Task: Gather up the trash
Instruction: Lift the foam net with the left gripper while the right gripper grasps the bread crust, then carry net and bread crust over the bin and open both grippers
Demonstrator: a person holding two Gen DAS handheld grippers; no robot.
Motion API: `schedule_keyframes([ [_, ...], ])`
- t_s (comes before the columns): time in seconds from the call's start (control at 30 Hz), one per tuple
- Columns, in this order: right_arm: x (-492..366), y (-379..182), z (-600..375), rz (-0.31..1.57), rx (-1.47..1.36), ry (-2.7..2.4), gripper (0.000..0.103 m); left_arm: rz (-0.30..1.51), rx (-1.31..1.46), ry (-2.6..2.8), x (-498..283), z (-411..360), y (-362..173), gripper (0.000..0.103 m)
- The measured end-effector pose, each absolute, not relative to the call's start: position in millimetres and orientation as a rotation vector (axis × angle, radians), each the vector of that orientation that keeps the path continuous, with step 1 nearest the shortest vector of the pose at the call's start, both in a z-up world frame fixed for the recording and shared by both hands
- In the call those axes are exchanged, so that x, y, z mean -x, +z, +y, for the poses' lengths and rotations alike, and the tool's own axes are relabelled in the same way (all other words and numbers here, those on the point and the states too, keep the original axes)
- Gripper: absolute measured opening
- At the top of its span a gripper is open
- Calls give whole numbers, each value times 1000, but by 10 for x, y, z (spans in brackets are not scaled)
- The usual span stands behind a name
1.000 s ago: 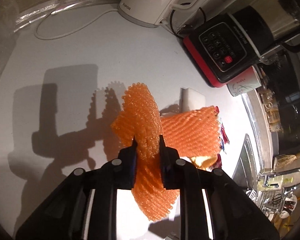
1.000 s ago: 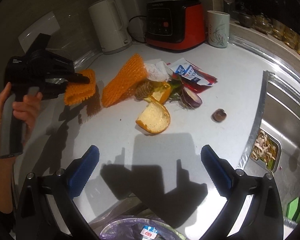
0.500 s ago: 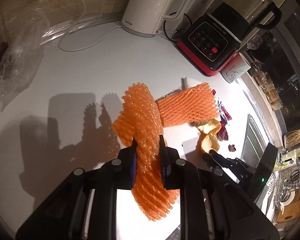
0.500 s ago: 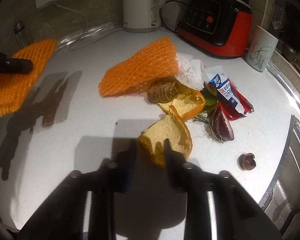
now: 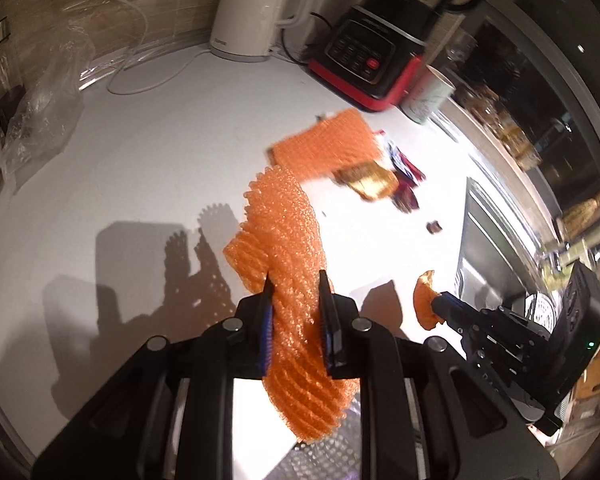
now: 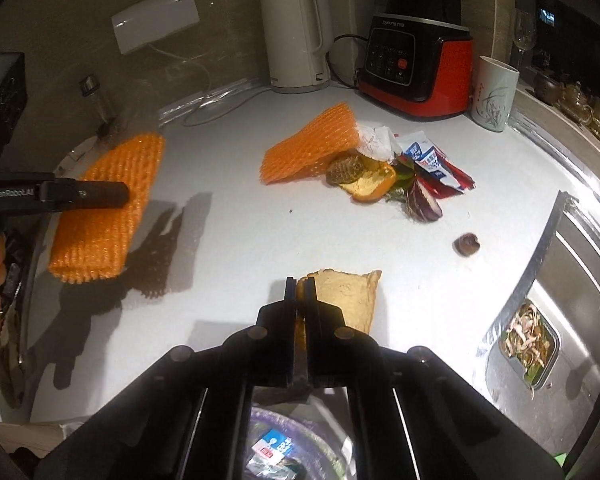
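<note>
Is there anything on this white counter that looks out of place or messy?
Yes. A heap of rubbish lies on the white counter before the red and black blender base: an orange foam net sleeve, orange peel, a purple onion piece and torn wrappers. A small brown shell lies apart.

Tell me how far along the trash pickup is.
Midway. Some packaging already lies in the bin. In hand: the left tongs grip an orange foam net, and the right tongs pinch an orange peel. Left: a second foam net, another peel, wrappers, an onion piece.
</note>
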State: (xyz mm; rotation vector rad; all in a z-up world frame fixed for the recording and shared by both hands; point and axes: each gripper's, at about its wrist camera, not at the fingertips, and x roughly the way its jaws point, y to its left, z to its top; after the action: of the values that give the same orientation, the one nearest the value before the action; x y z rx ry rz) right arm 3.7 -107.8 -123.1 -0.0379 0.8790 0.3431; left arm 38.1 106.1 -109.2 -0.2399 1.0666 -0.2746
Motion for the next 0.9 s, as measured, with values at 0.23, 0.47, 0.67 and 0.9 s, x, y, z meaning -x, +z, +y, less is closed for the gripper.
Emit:
schedule_keyframes([
  [0.23, 989, -1227, -1191, 906, -17, 353, 5, 1112, 179, -391, 474, 642, -1212, 18],
  [0.47, 1707, -1347, -1285, 942, -41, 333, 5, 1159, 54, -466, 1224, 216, -1783, 18],
  [0.67, 1997, -1430, -1376, 966, -64, 303, 5, 1157, -97, -481, 1602, -101, -2326, 18],
  [0.9, 2122, -1548, -1464, 993, -74, 273, 5, 1266, -141, -499, 1617, -291, -3046, 20],
])
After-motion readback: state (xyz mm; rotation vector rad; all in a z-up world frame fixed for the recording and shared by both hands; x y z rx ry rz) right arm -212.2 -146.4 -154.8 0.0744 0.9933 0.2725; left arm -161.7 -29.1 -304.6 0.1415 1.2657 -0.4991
